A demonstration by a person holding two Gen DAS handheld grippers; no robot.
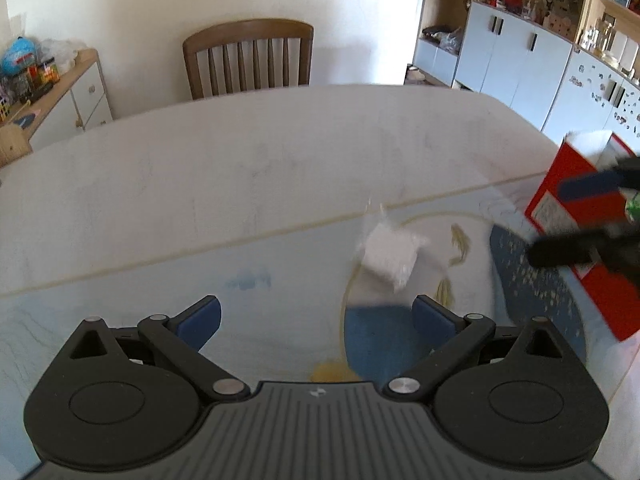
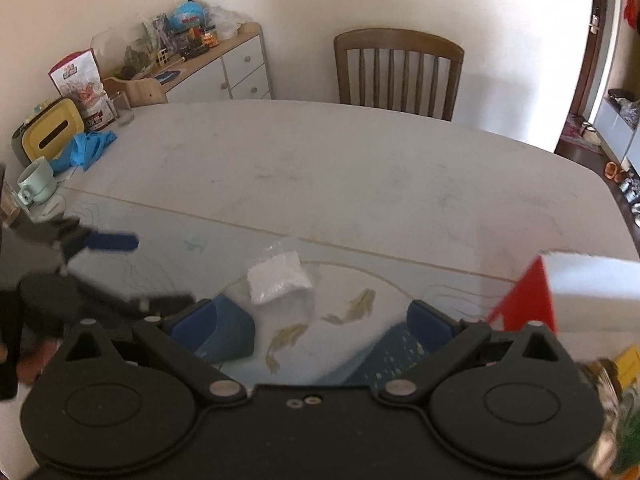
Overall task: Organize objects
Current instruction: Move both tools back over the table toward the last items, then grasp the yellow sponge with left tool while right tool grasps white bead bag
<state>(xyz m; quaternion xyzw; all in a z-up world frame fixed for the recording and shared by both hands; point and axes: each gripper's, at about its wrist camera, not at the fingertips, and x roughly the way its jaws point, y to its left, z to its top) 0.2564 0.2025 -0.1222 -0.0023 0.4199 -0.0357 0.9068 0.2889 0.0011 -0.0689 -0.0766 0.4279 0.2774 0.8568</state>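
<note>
From the left wrist camera, the left gripper (image 1: 316,322) hovers low over the table (image 1: 240,168) with its blue fingers (image 1: 200,320) spread wide and nothing between them — a ready stance, I judge, for closing on something small. Just beyond the right finger lies the task's thing, a small clear bag of white grains (image 1: 390,256), flat on the printed mat (image 1: 140,308) and a little right of the gripper's centre line. At the far right stands a red box (image 1: 560,200), tilted; the other gripper's blurred fingers cross in front of it, though whether they touch it I cannot tell.

From the right wrist camera, the right gripper (image 2: 312,320) also has its fingers (image 2: 428,320) well apart and empty. The bag (image 2: 280,282) sits just ahead, left of centre, between the two tools — within reach of either, it seems. The red box (image 2: 528,296) rises near on the right, probably the container for sorting. The left gripper (image 2: 114,242) comes in blurred from the left; a mug (image 2: 36,180) and blue cloth (image 2: 86,150) lie far left.
</note>
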